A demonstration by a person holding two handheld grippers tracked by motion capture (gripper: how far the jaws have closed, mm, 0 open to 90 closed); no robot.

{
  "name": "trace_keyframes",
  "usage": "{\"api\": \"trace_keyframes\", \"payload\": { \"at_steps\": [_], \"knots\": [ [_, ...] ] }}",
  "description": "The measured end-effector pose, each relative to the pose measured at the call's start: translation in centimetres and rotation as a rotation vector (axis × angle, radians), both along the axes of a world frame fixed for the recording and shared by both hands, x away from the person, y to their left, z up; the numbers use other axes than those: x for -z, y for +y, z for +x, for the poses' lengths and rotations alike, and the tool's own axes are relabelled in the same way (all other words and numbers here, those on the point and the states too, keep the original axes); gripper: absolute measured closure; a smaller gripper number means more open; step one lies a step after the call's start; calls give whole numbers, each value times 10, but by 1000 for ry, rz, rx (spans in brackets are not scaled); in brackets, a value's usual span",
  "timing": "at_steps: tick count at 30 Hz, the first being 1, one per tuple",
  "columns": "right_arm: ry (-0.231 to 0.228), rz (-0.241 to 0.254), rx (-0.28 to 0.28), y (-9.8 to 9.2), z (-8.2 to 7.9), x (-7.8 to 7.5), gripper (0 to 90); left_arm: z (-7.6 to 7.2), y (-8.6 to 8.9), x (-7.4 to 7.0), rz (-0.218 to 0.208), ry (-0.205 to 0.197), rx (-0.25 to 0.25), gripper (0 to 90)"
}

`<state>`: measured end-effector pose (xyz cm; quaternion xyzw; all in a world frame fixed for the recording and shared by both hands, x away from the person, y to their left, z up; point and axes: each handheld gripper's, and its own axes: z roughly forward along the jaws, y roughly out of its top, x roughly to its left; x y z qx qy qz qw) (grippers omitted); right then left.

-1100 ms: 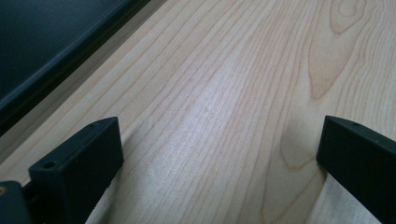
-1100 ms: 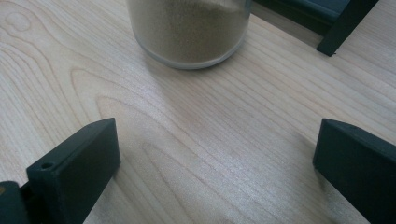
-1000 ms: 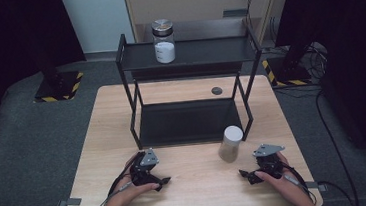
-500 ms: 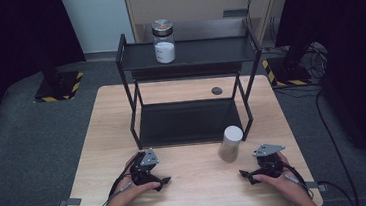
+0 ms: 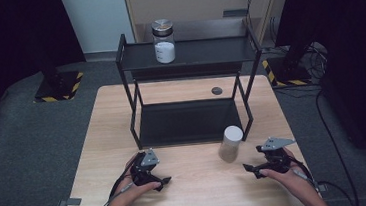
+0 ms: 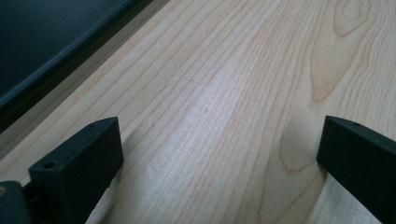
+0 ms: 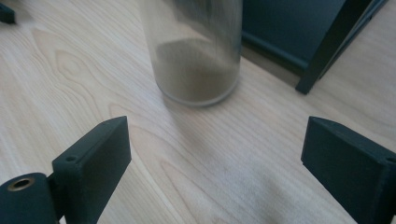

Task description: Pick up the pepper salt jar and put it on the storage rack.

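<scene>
- Clear glass jar (image 5: 231, 143) with a white lid and brown powder at its bottom stands upright on the pale wooden table (image 5: 198, 182), at the near right foot of the black metal two-tier shelf (image 5: 192, 119).
- From my right gripper (image 5: 251, 169) the jar lies just up and left, near but not touching; its long axis is vertical. In the right gripper view (image 7: 196, 56) it sits ahead of the jaws.
- That gripper's jaws have just been closing but stand apart, nothing between them.
- My left gripper (image 5: 163, 181), jaws apart and empty, is farther off, so I judge the right takes it.
</scene>
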<state>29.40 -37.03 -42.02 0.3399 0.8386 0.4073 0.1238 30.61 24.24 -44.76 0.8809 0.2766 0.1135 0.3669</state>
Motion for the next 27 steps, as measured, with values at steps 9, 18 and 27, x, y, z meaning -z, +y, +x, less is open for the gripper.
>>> {"api": "trace_keyframes", "payload": {
  "at_steps": [9,18,27],
  "knots": [
    [-45,67,-50,5,3,-11,105,-1,0,0,0,0,-3,0],
    [-64,92,-57,20,12,-8,122,-2,-1,0,-1,1,-7,0],
    [-78,130,-18,27,19,-3,156,-2,-1,0,-1,1,-9,0]
  ]
}}
